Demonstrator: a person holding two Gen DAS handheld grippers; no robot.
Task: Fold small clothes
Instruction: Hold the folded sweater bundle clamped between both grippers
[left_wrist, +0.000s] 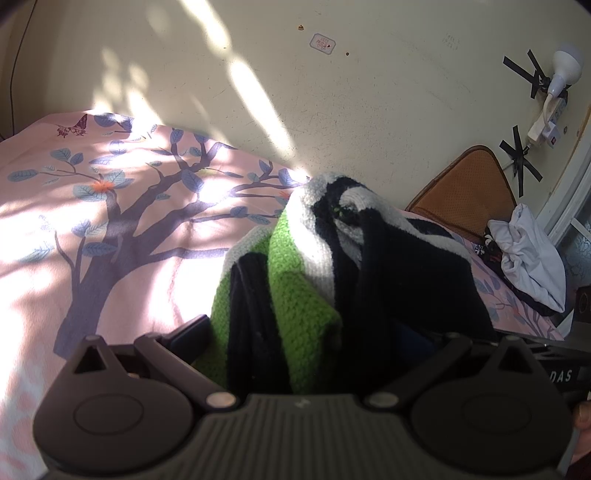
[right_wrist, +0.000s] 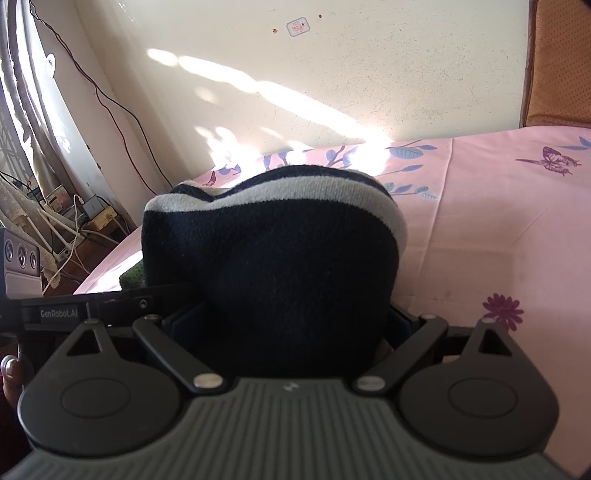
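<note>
A small knitted garment (left_wrist: 314, 266) in green, white and black stripes is bunched up over a pink bed sheet (left_wrist: 92, 221). My left gripper (left_wrist: 306, 332) holds its near edge, and the fabric fills the gap and hides the fingertips. In the right wrist view the same garment (right_wrist: 269, 258) shows as a dark navy fold with a white stripe on top. My right gripper (right_wrist: 291, 328) is shut on it, with the cloth covering the fingertips. The two grippers sit close together, and the other gripper's body (right_wrist: 88, 310) shows at the left.
The pink sheet (right_wrist: 498, 221) with a tree and butterfly print spreads left and right. A cream wall (left_wrist: 332, 110) stands behind the bed. A brown cushion (left_wrist: 465, 192) and crumpled white cloth (left_wrist: 532, 258) lie at the right. Cables and chargers (right_wrist: 74, 221) sit beside the bed.
</note>
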